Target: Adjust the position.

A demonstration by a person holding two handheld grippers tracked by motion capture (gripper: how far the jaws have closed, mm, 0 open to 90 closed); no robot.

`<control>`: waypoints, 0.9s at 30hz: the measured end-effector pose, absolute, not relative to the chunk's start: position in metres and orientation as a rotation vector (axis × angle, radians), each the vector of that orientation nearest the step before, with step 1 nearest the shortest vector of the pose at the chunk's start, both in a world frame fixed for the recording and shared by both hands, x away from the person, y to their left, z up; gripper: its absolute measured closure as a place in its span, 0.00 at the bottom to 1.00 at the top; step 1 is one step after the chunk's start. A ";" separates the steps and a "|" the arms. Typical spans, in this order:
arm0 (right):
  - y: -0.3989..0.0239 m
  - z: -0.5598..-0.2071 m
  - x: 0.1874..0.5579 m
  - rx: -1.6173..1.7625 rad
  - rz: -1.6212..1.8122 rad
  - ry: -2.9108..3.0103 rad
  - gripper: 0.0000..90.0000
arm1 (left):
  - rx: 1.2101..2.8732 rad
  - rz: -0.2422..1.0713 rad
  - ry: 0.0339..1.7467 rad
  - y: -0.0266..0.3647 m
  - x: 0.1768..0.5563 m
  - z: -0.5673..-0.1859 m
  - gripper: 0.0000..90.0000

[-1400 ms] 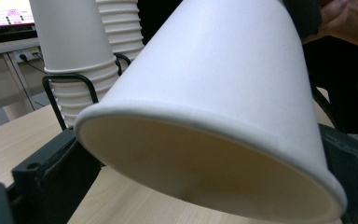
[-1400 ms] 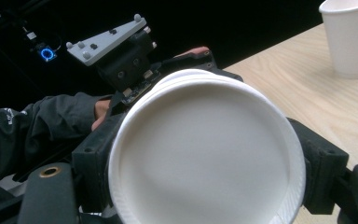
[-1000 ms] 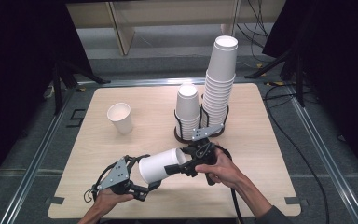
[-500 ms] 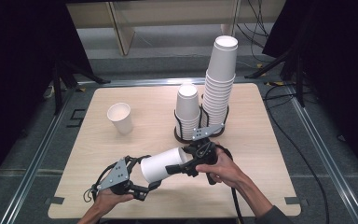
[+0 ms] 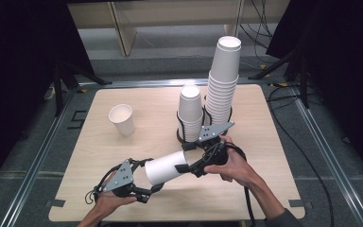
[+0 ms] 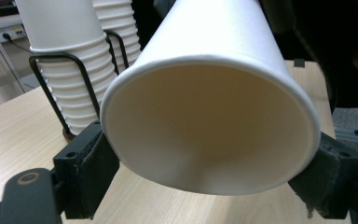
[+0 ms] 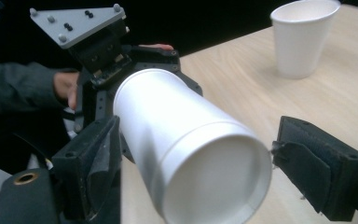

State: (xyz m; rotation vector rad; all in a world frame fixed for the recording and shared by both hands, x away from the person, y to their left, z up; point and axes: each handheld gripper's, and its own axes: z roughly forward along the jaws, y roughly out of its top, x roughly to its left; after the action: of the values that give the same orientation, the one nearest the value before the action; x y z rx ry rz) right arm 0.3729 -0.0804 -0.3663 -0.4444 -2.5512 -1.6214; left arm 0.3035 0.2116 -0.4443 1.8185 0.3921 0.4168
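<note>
I have the paper cup (image 5: 168, 166) lying on its side above the table (image 5: 274, 189), spanning the gap between my two grippers. My left gripper (image 5: 146, 190) has just been closing, and its jaws are now clamped on the cup's rim end: in the left gripper view the open mouth of the cup (image 6: 209, 126) sits squarely between the two black pads (image 6: 86, 172), one pressed against each side of the rim, with the cup's body running away from them.

My right gripper (image 5: 185, 163) is at the other end. In the right gripper view the cup's base (image 7: 214, 186) points back between its jaws; the one pad (image 7: 98, 163) lies right against the cup wall, while the other pad (image 7: 317, 168) stands clear of it with bare table showing in the gap. So those jaws are apart, around the base but not gripping.

Beyond the right gripper's fingers stand the two cup stacks (image 5: 220, 85) in their wire holder (image 5: 182, 130). A single upright cup (image 5: 122, 119) stands well apart, off past the left gripper.
</note>
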 end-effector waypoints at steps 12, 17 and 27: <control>-0.067 -0.351 0.348 -0.189 -1.406 -2.984 0.19 | 1.957 0.422 0.400 0.211 0.307 -0.445 0.18; -0.053 -0.355 0.339 -0.102 -1.272 -3.100 0.19 | 1.991 0.413 0.397 0.206 0.305 -0.446 0.18; -0.026 -0.370 0.332 0.140 -0.994 -3.302 0.19 | 2.048 0.412 0.364 0.203 0.302 -0.445 0.18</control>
State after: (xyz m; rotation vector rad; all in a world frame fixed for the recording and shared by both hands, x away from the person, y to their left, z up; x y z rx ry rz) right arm 0.3317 -0.0264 -0.3705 0.1404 -3.3024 -0.9941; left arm 0.3024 0.2027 -0.4451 2.0481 0.3645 0.4116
